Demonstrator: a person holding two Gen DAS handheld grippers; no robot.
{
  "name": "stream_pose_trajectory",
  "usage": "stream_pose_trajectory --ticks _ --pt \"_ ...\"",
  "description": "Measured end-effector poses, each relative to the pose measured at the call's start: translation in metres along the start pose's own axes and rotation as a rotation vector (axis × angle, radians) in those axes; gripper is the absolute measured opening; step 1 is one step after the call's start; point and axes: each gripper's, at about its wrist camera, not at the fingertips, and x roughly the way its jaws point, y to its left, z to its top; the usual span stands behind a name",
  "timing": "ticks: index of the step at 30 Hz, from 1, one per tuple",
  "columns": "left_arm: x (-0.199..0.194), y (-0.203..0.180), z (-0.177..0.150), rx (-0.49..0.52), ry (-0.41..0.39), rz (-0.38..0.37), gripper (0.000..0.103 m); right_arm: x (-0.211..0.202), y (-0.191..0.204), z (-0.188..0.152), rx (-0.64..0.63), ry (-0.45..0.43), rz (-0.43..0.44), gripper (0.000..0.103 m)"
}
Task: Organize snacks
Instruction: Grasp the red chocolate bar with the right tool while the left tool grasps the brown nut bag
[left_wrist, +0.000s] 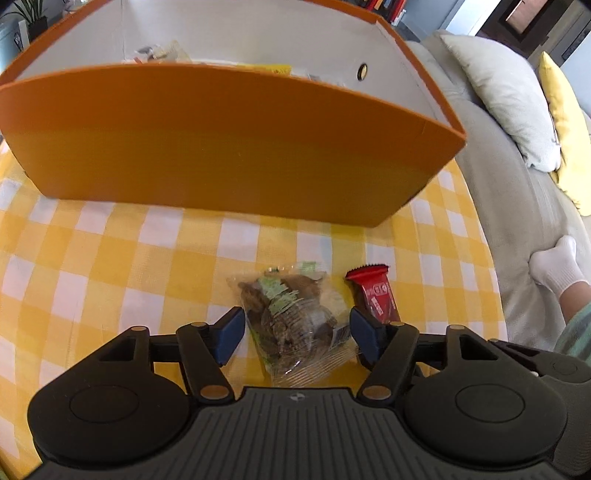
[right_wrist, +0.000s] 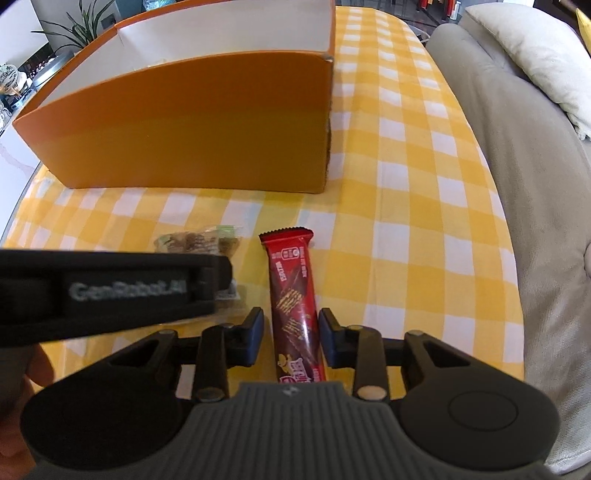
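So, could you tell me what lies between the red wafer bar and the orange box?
Nothing: only bare checked tablecloth separates the red wafer bar from the orange box, clearest in the right wrist view.

Each camera sits on its own tool and looks forward and steeply down along the fingers, close to the worktop (left_wrist: 110, 258). Both views share the orange box (left_wrist: 221, 147), the clear snack bag (left_wrist: 291, 321) and the red bar (right_wrist: 293, 299). The right view also sees the left tool from the side.

The right gripper (right_wrist: 291, 338) straddles a red snack bar (right_wrist: 293, 295), pads beside it (contact unclear). An orange box (right_wrist: 192, 125) stands toward the table's (right_wrist: 424, 192) far edge.
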Motion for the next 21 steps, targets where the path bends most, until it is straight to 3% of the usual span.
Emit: stream_pose_trajectory --ticks 5,7,14,21 --pt "0.004 0.004 0.001 -0.028 0.020 -0.018 0.074 0.002 0.000 0.000 0.001 0.001 -0.005 0.030" --pt "0.005 0.004 0.002 -0.026 0.019 -0.019 0.064 0.003 0.001 0.000 -0.007 0.001 -0.010 0.030" --pt "0.003 0.007 0.002 -0.009 0.014 -0.021 0.053 0.003 0.005 0.000 -0.020 0.002 -0.022 0.030" --pt "-0.005 0.007 0.000 0.057 0.034 0.032 0.049 0.003 0.011 -0.003 -0.054 -0.009 -0.046 0.029"
